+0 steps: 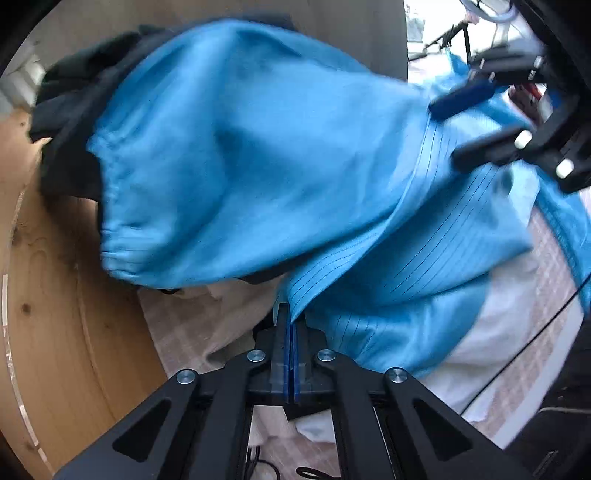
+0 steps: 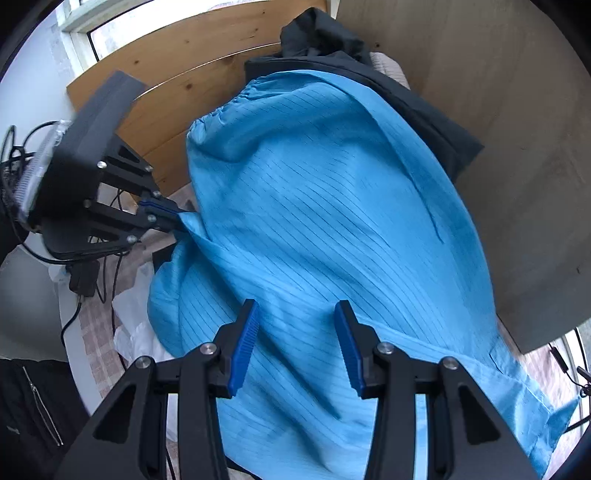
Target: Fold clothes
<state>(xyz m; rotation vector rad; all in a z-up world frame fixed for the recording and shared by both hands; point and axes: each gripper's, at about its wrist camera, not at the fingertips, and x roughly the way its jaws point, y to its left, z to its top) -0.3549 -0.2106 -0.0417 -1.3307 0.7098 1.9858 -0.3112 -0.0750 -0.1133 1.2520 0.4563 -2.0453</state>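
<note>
Blue pinstriped garment [image 2: 314, 229] lies rumpled.

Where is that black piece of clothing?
In the right wrist view the black garment lies at top centre, beyond and partly under the blue garment.

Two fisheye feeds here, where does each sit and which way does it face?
Left wrist: on the left tool, facing steeply down; it is shut on an edge of the blue pinstriped garment; right tool shows upper right.
Right wrist: on the right tool, facing down over the garment, pads open, nothing gripped; left tool shows at left, pinching the cloth edge.
Shared: garment, black clothing beneath it, each other's tool.
</note>
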